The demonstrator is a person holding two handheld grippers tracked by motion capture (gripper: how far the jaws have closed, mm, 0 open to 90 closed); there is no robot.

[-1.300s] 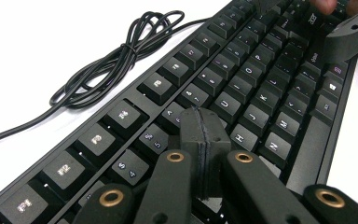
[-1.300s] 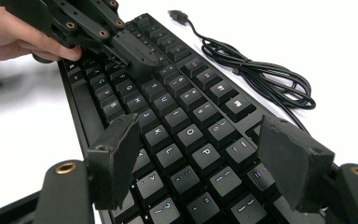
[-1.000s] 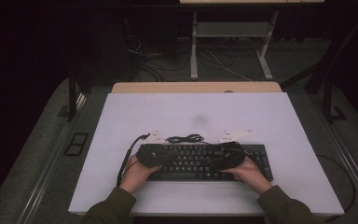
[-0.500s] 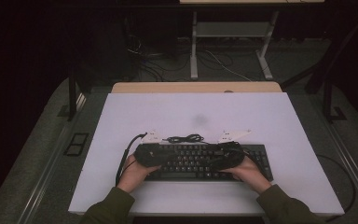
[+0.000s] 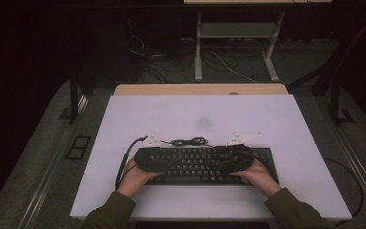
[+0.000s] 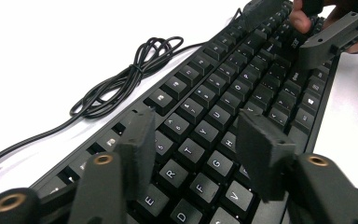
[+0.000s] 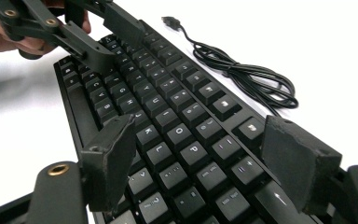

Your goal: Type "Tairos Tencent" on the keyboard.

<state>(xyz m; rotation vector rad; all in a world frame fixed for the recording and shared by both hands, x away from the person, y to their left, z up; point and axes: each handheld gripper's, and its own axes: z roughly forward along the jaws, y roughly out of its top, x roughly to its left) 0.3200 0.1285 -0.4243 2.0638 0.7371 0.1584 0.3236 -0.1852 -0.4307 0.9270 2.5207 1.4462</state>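
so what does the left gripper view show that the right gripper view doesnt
Left gripper view alone: the letter keys E, R, T, G, H between the left tool, and the right tool farther off over the keyboard's far end.

Right gripper view alone: the keys K, L, P between the right tool's own open jaws, the cable's USB plug lying on the table, and the left tool farther off.

Both: the black keyboard on the white table, its bundled black cable beside it, and open jaws over the keys.

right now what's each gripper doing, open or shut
left gripper: open, jaws apart over the keyboard, holding nothing.
right gripper: open, jaws apart over the same keyboard, holding nothing.
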